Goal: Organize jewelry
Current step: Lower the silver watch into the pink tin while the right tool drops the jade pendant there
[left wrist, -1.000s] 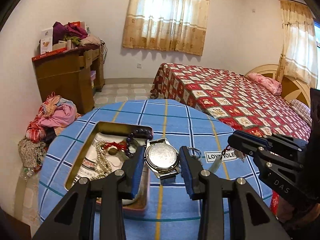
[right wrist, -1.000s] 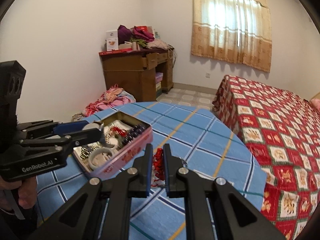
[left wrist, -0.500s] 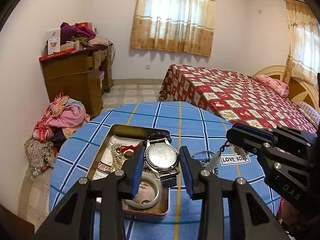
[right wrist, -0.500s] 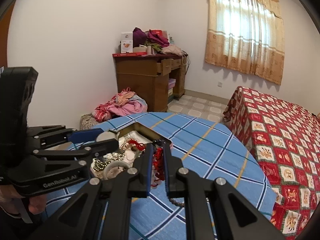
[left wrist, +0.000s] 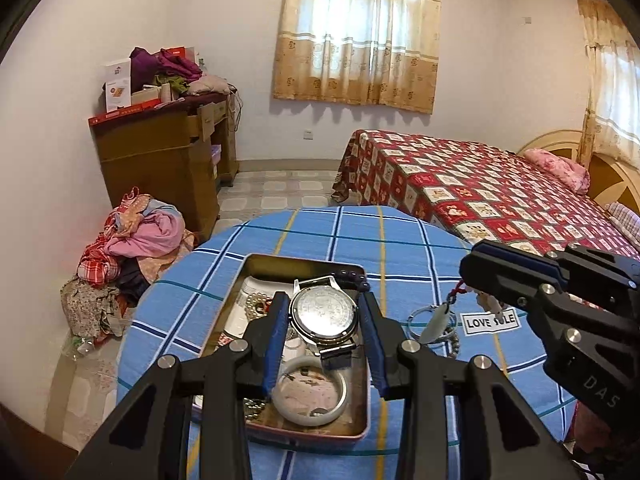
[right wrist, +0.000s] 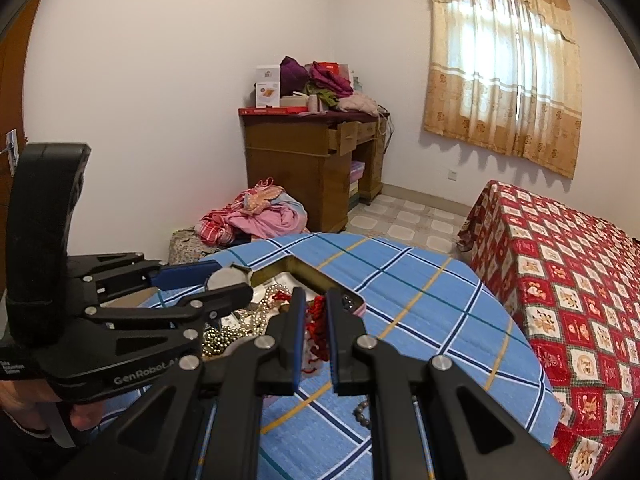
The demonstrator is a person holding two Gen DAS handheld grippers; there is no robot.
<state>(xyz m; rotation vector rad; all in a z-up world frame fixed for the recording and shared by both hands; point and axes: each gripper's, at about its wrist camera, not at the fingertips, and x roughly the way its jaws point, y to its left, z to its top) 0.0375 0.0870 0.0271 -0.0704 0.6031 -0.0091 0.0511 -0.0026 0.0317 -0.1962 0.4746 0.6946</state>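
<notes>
Two handheld grippers are working over a round table draped in blue checked cloth. The left gripper is holding a silver wristwatch face-up between its blue pads, jaws pressing on either side of the case, and is hanging it above an open metal tin sitting on the cloth. Lying inside the tin are a pale bangle, strands of pearl beads and a dark beaded bracelet near the far rim. The right gripper is clamping a bunch of red coral-like beads, its jaws nearly together around them, above the tin's near corner; from the left camera, a red cord and small white charms are dangling from its tip. Lying on the cloth just beside the tin are a ring of keychain pieces with a white pendant and a small white tag printed with black letters. A string of dark beads is resting on the cloth below the right gripper. Standing behind the table are a bed with a red patterned cover, a wooden desk piled with clothes and boxes, and a heap of laundry on the floor.
</notes>
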